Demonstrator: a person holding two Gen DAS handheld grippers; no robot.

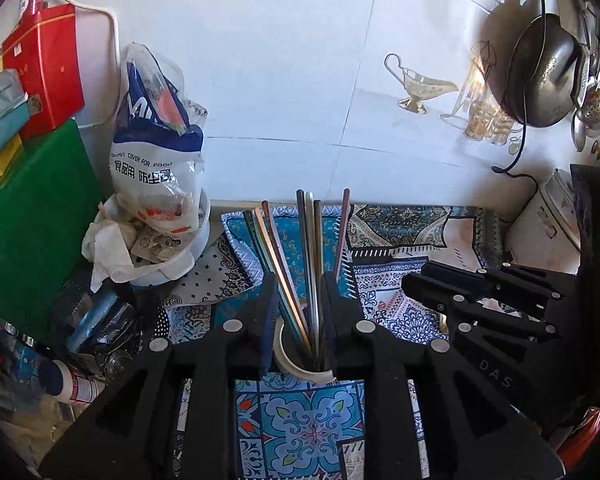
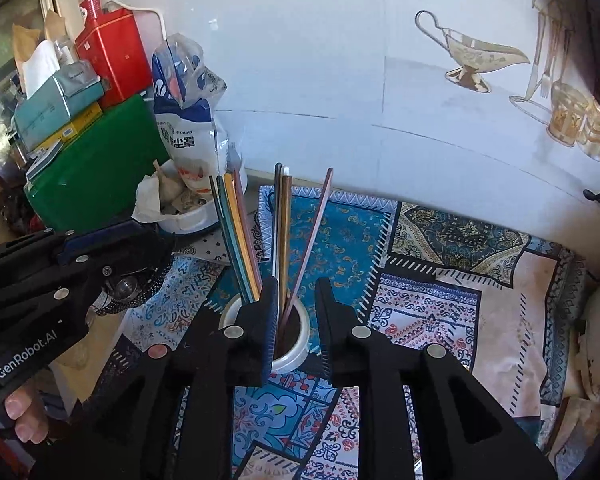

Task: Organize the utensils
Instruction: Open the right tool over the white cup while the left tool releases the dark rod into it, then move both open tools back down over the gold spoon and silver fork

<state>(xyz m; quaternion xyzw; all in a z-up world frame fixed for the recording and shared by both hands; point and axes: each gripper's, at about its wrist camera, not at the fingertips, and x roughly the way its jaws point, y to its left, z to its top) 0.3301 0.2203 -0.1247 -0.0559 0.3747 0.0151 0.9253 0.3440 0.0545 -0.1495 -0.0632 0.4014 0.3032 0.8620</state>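
the left gripper (image 1: 300,304) stands a little open, its 2 black jaws straddling the chopsticks (image 1: 306,264) where they rise out of the white cup (image 1: 300,364); the sticks pass through the gap and whether the pads touch them cannot be told. the right gripper (image 2: 296,304) is also slightly open, its jaws framing the same cup (image 2: 292,354) from the other side, with nothing pressed between the pads; its left jaw overlaps the cup's rim in view, contact unclear. each gripper shows in the other's camera at the frame edge, and a person's fingers (image 2: 26,416) wrap the left handle.

the cup stands upright on a patterned blue cloth (image 2: 420,300) near the white tiled wall (image 1: 280,80). the chopsticks (image 2: 260,236) stand with long axes close to vertical, tips up, fanning apart: 4 lean left as a bundle, 3 stand nearly straight in the middle, 1 pinkish stick leans right alone, about 8 in all, though overlaps make the count unsure.

to the left, well apart from the cup, sit 1 white bowl (image 1: 180,268) stuffed with a printed plastic bag (image 1: 156,128), 1 green box (image 1: 32,216) and 1 red tin (image 1: 44,68).
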